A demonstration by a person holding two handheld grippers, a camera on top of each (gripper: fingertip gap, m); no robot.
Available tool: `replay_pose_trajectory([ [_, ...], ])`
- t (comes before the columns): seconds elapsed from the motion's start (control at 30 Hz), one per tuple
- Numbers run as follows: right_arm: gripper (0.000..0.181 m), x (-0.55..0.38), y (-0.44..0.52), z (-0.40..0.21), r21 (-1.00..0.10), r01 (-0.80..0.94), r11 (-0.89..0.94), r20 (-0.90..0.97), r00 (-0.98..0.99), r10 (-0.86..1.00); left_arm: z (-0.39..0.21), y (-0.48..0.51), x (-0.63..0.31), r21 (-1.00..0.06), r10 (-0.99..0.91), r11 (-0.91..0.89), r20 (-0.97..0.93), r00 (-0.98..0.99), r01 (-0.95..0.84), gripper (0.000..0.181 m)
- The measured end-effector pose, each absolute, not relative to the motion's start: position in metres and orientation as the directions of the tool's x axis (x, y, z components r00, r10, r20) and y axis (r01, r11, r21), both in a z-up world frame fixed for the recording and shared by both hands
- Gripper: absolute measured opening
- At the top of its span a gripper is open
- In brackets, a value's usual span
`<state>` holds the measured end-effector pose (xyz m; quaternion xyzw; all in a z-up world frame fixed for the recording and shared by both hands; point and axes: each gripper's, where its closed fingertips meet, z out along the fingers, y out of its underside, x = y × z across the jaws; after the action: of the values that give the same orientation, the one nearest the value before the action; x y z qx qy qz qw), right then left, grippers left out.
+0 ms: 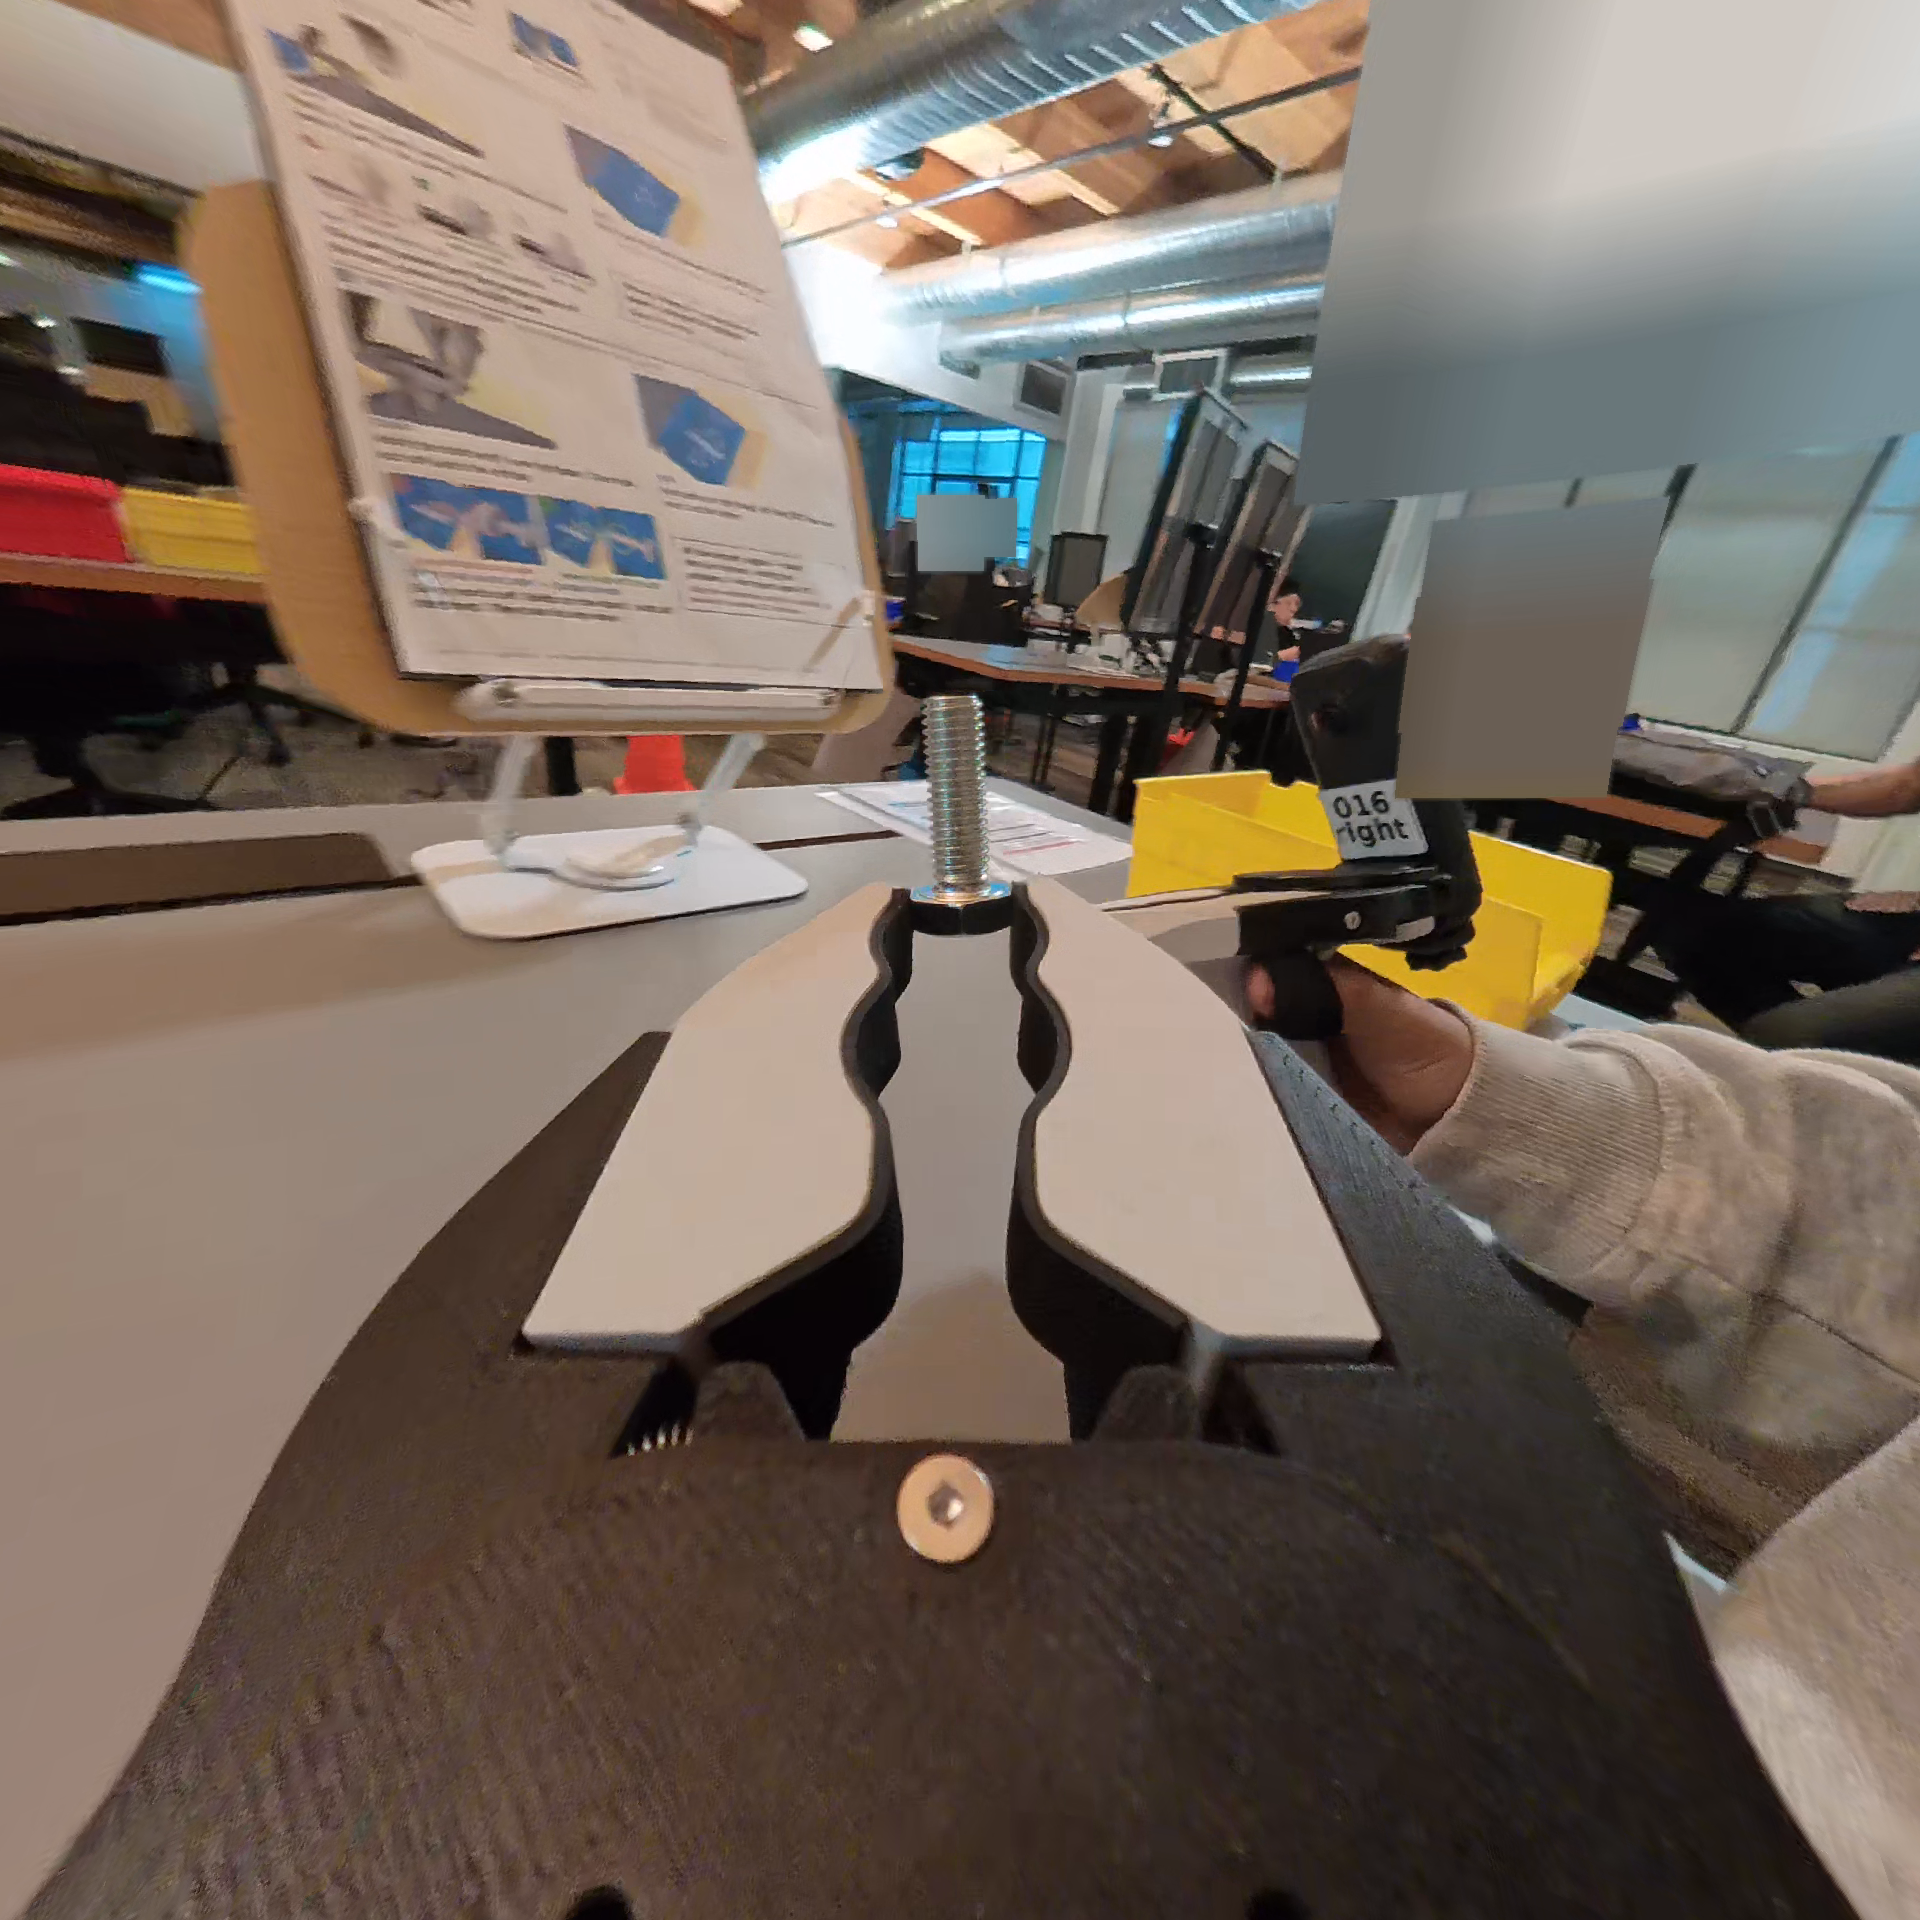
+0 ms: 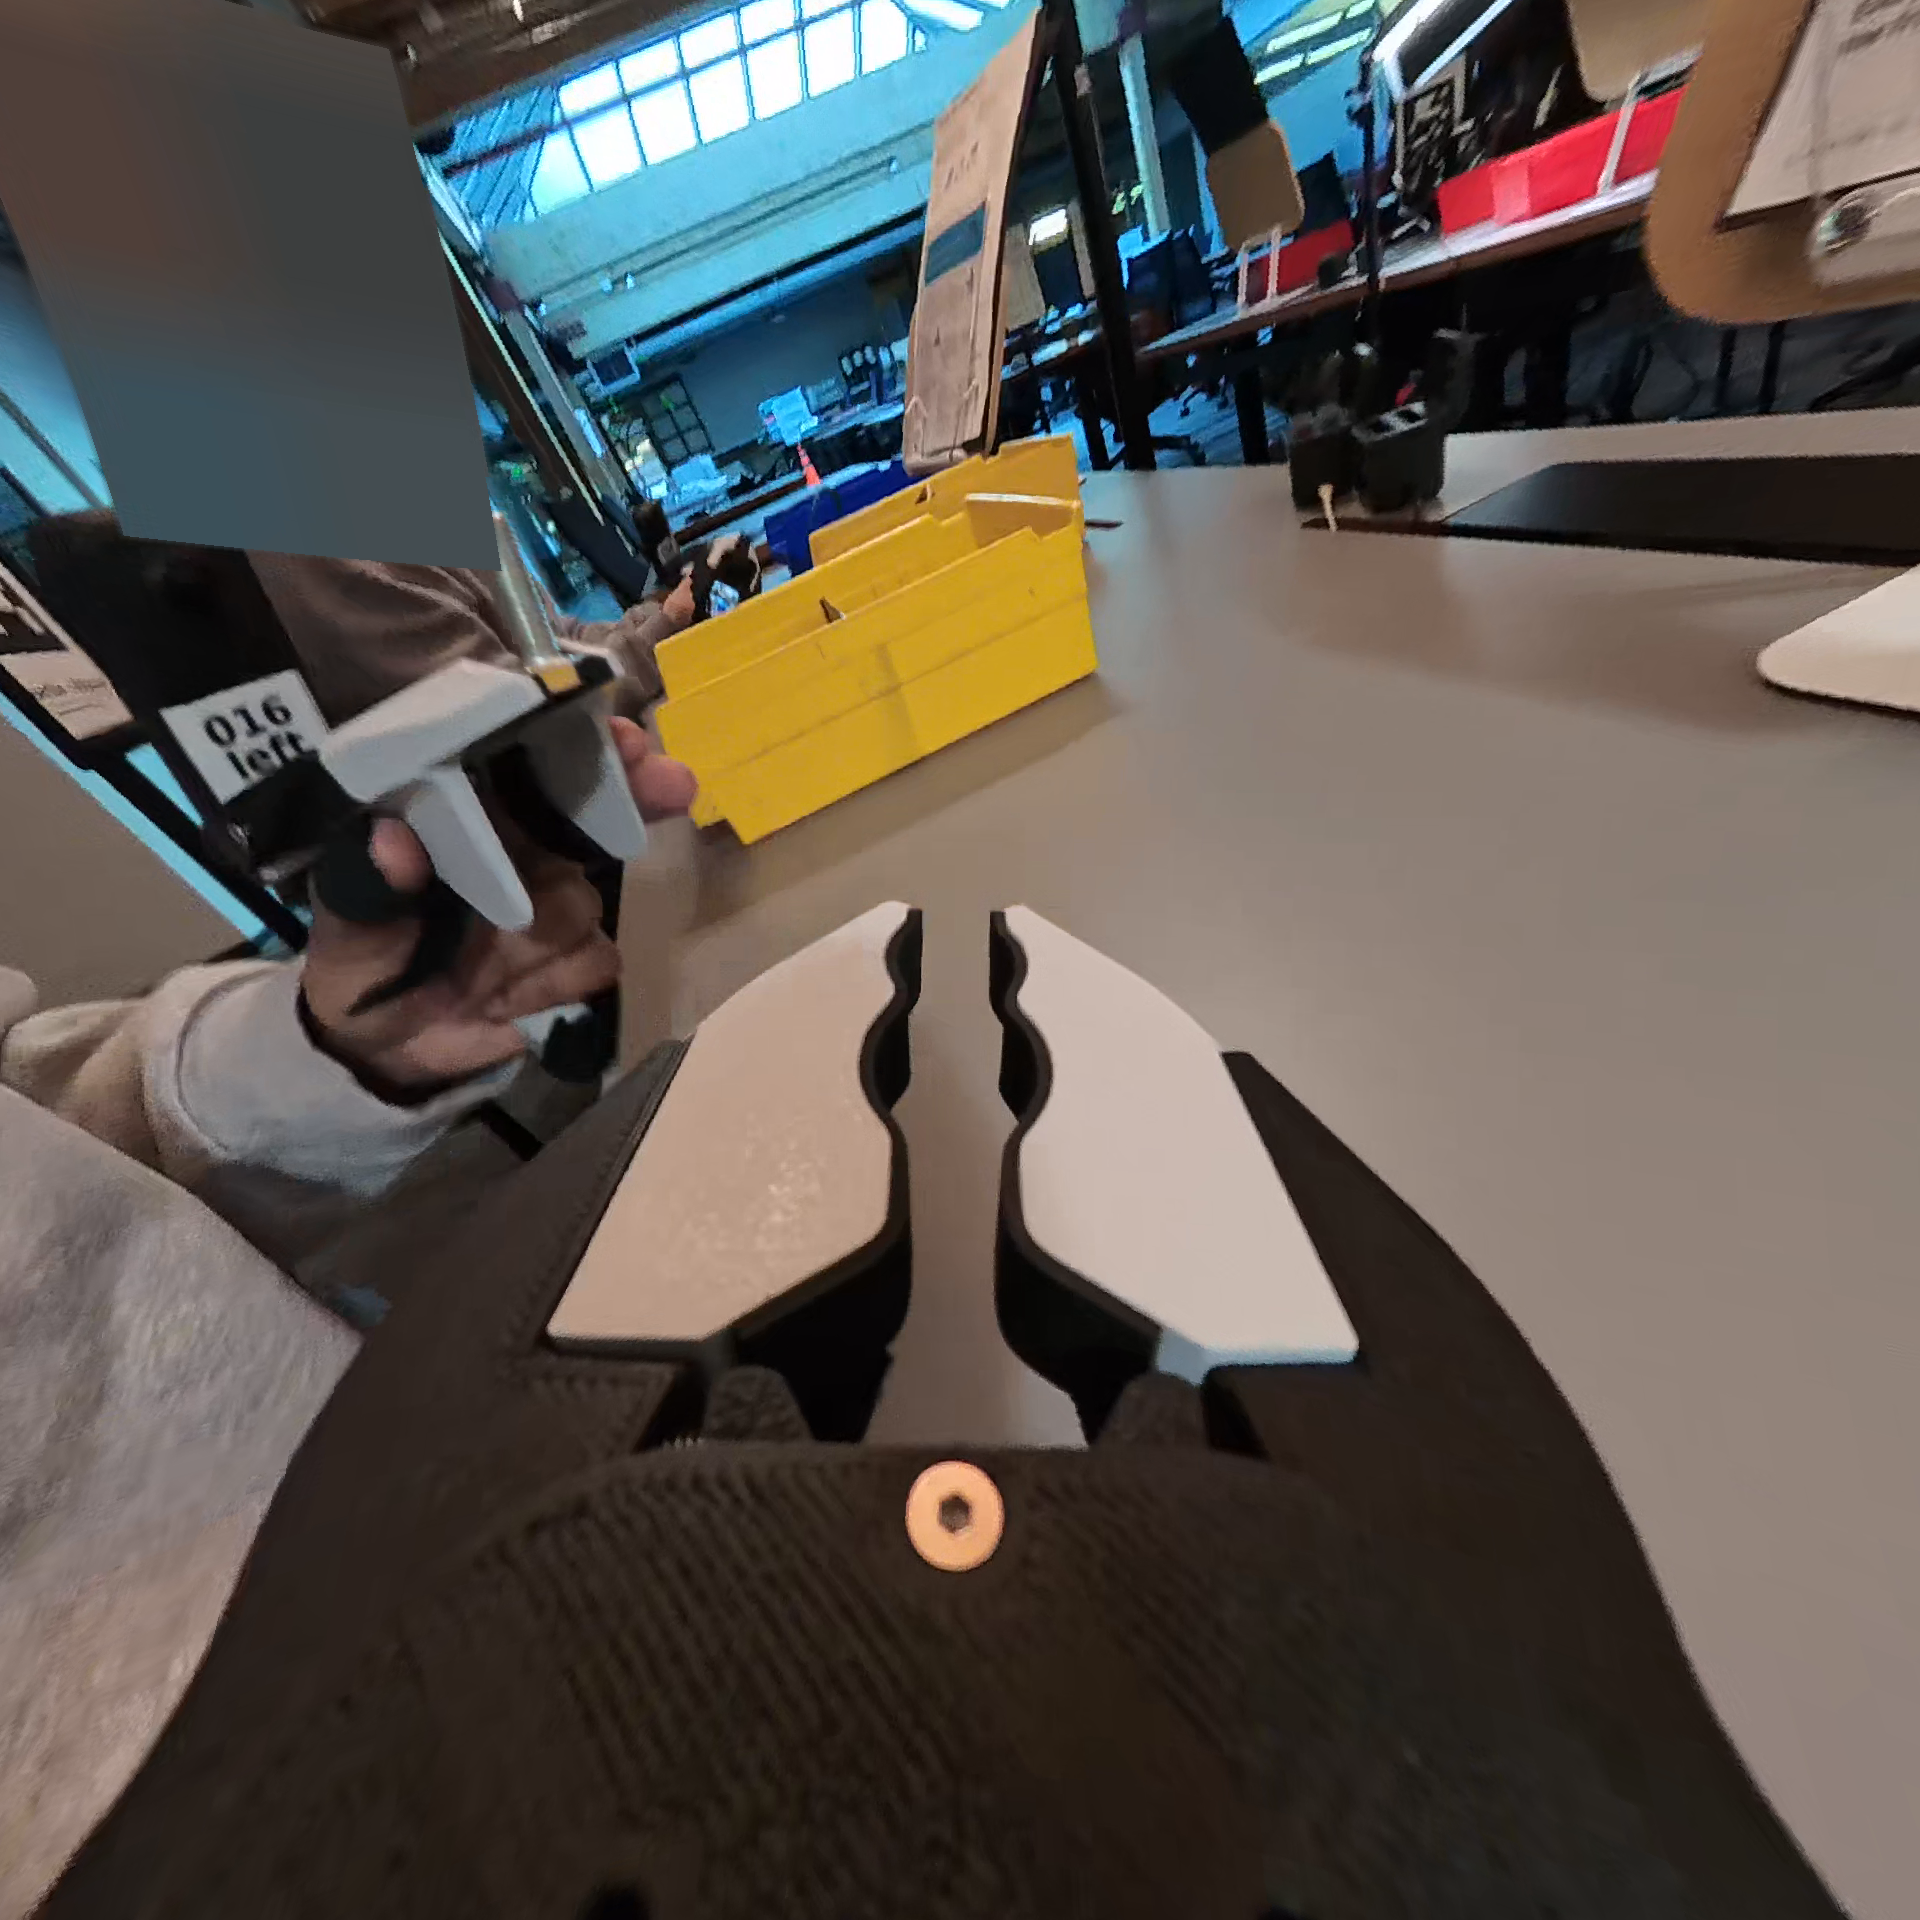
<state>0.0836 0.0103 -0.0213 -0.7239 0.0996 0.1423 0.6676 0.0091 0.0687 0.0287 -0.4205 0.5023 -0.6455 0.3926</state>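
Observation:
My left gripper (image 1: 958,909) is shut on the hex head of a silver bolt (image 1: 956,790). The bolt stands upright between the fingertips, threaded shank up, above the grey table (image 1: 208,1039). In the right wrist view the left gripper (image 2: 566,675) shows at the left, held in a hand, with the bolt (image 2: 516,582) sticking up from its tips. My right gripper (image 2: 954,925) is empty, its jaws a narrow gap apart, low over the table (image 2: 1351,831). Its black body (image 1: 1351,904) shows at the right of the left wrist view, near the left gripper's tips.
A yellow bin (image 2: 883,665) sits on the table ahead of the right gripper and also shows in the left wrist view (image 1: 1507,914). A printed sheet on a cardboard-backed stand (image 1: 561,364) with a white base (image 1: 603,883) stands behind the bolt. A dark mat (image 2: 1662,509) and black holders (image 2: 1371,457) lie farther back. Tip to tip, the grippers are about 11 centimetres apart.

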Motion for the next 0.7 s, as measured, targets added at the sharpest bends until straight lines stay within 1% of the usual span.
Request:
replay_pose_trajectory([
  [0.07,0.013,0.077,0.023,-0.025,-0.946,-0.291,-0.141,-0.301,0.952,0.056,0.024,0.097,-0.011,-0.984,-0.952,-0.168,0.145,-0.269,0.064,0.021],
  [0.13,0.013,0.07,0.042,-0.025,-0.952,-0.244,-0.185,-0.262,0.962,0.078,0.012,0.125,-0.03,-0.995,-0.984,-0.096,0.091,-0.154,0.024,0.021],
  [0.23,0.013,0.054,0.089,-0.013,-0.959,-0.142,-0.245,-0.189,0.966,0.177,0.011,0.148,-0.057,-0.999,-0.999,-0.03,0.028,-0.042,0.032,0.022],
  [0.3,0.013,0.035,0.13,-0.002,-0.953,-0.024,-0.303,-0.119,0.947,0.298,0.014,0.151,-0.069,-0.998,-0.999,-0.029,0.027,-0.034,0.049,0.021],
  [0.37,0.012,0.009,0.173,0.005,-0.919,0.152,-0.363,-0.036,0.886,0.462,0.015,0.151,-0.074,-0.997,-0.997,-0.053,0.05,-0.052,0.062,0.021],
  [0.4,0.012,-0.004,0.195,0.009,-0.902,0.256,-0.348,0.03,0.841,0.54,0.016,0.152,-0.075,-0.996,-0.996,-0.063,0.059,-0.059,0.065,0.021],
  [0.47,0.007,-0.03,0.241,0.016,-0.857,0.441,-0.265,0.171,0.73,0.661,0.018,0.152,-0.075,-0.996,-0.996,-0.065,0.061,-0.066,0.068,0.022],
  [0.5,0.007,-0.044,0.262,0.018,-0.827,0.511,-0.234,0.211,0.668,0.714,0.017,0.152,-0.075,-0.996,-0.996,-0.063,0.058,-0.07,0.067,0.022],
  [0.6,0.014,-0.085,0.32,0.015,-0.725,0.664,-0.183,0.239,0.492,0.837,0.01,0.155,-0.078,-0.997,-0.996,-0.058,0.055,-0.064,0.049,0.021],
  [0.63,0.016,-0.095,0.337,0.01,-0.677,0.718,-0.164,0.249,0.433,0.866,0.008,0.156,-0.08,-0.997,-0.997,-0.062,0.059,-0.057,0.043,0.021],
  [0.7,0.012,-0.11,0.367,-0.009,-0.552,0.827,-0.103,0.284,0.304,0.909,0.005,0.161,-0.087,-0.996,-0.996,-0.083,0.082,-0.037,0.035,0.021],
])
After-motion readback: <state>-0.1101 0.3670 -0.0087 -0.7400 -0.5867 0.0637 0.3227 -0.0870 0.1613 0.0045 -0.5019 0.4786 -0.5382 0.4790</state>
